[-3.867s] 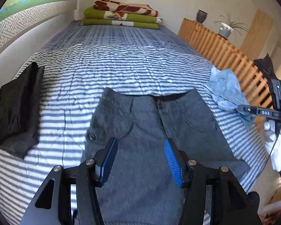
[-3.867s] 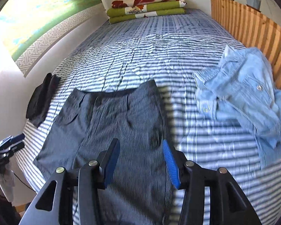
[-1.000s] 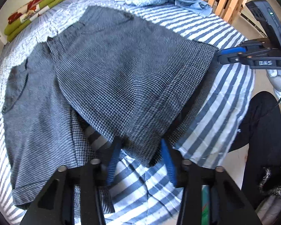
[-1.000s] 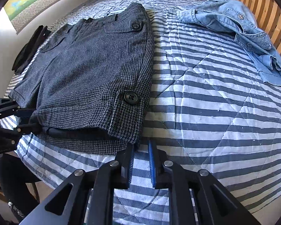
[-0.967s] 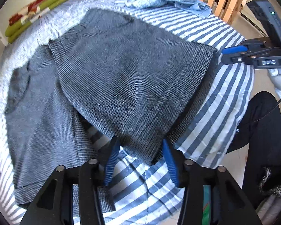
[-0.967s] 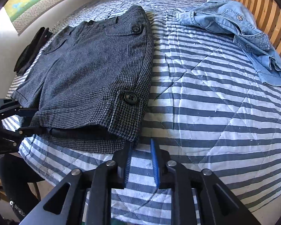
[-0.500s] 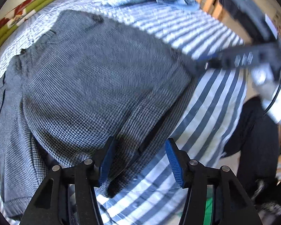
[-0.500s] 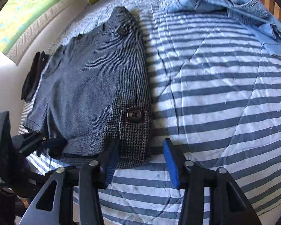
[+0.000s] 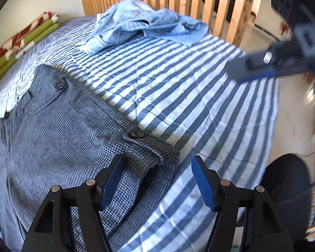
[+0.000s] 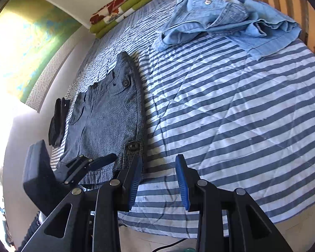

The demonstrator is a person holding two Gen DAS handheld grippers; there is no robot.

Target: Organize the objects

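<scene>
The grey houndstooth shorts (image 9: 58, 130) lie folded in half lengthwise on the striped bed (image 9: 199, 96); they also show in the right wrist view (image 10: 111, 115). My left gripper (image 9: 157, 180) is open, its jaws straddling the shorts' cuffed hem corner without holding it. My right gripper (image 10: 158, 178) is open and empty over the bedcover just right of the shorts' hem. The right gripper shows blurred at the right of the left wrist view (image 9: 268, 67). A crumpled light blue denim jacket (image 10: 224, 14) lies at the far right of the bed.
A folded black garment (image 10: 56, 124) lies at the bed's left edge. Folded green and red blankets (image 10: 124, 6) sit at the head. A wooden slatted rail (image 9: 199, 6) runs along the far side. The bed's near edge drops to the floor (image 10: 199, 239). My dark-trousered leg (image 9: 287, 189) stands beside it.
Both grippers let go of the shorts after folding one leg over the other. Both have opened and pulled back; the right has swung away to the right.
</scene>
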